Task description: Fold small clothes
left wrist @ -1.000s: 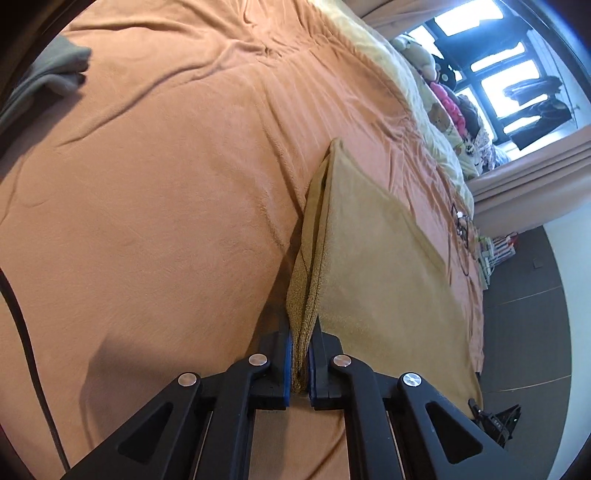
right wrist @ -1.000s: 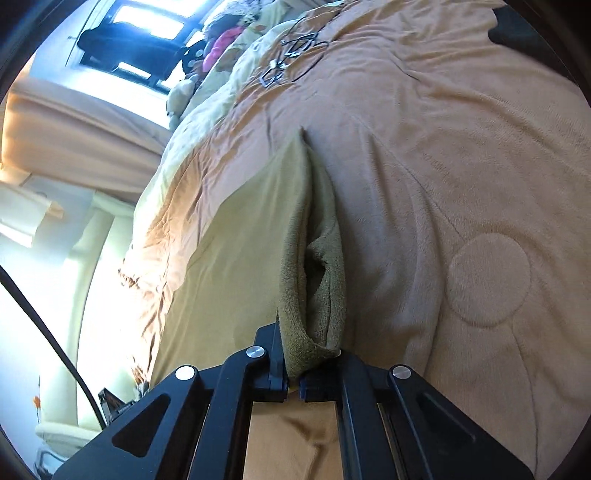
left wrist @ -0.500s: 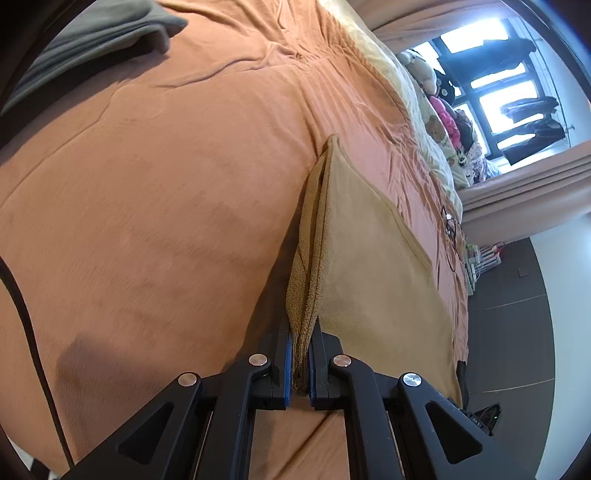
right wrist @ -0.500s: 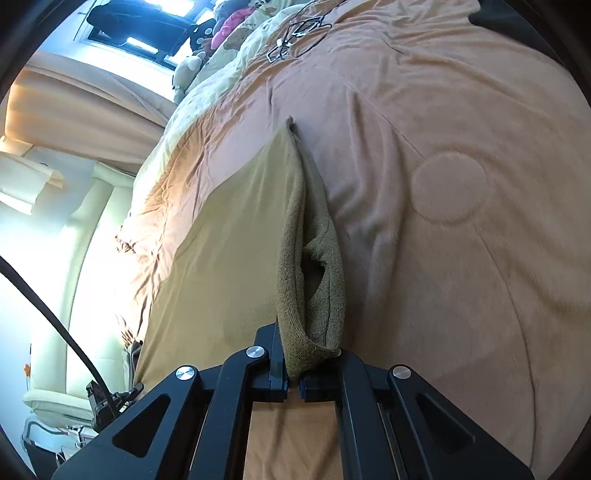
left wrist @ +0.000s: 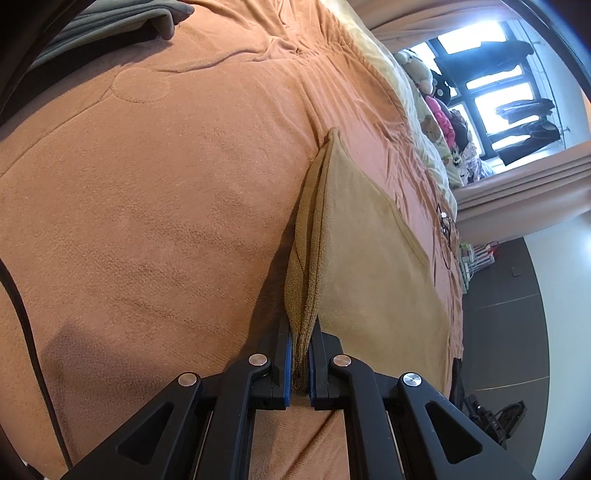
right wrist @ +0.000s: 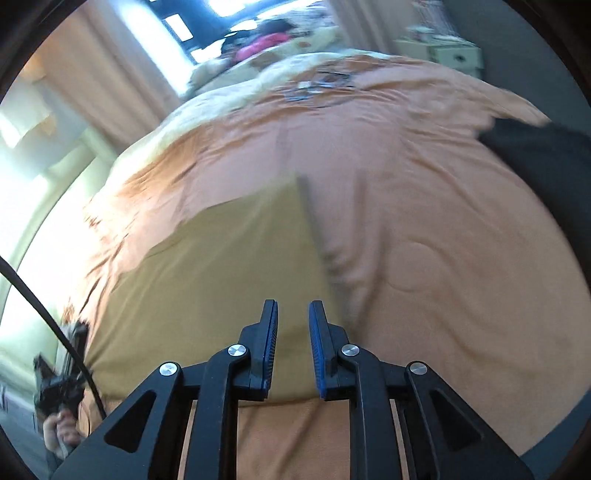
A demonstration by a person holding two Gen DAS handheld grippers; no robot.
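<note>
An orange bedspread [left wrist: 155,206] covers the bed and fills most of both views, wrinkled, with a round quilted mark in it. At its far end lie pale bedding and a row of soft toys [left wrist: 436,110] under a bright window [left wrist: 491,92]. A grey garment [left wrist: 110,26] sits at the top left corner of the left wrist view, well apart from the work.

The task's thing is a tan cloth [left wrist: 369,266] lying on the bedspread in front of both grippers. It looks folded once: a doubled edge stands up as a ridge in the left view, and the rest lies flat to the right of it. In the blurred right view the cloth [right wrist: 221,280] lies flat with a straight folded edge along its right side.

The left gripper [left wrist: 301,369] is clamped on the near end of that doubled edge, the blue pads pressing the layers together and holding them off the bed. The right gripper [right wrist: 292,347] is opening, its jaws a little apart with nothing between them; the cloth lies below it, let go.

I judge the first fold laid on the right side but not yet released on the left. What remains seems to be dropping the left corner, smoothing, and probably another fold, then perhaps the grey garment.
</note>
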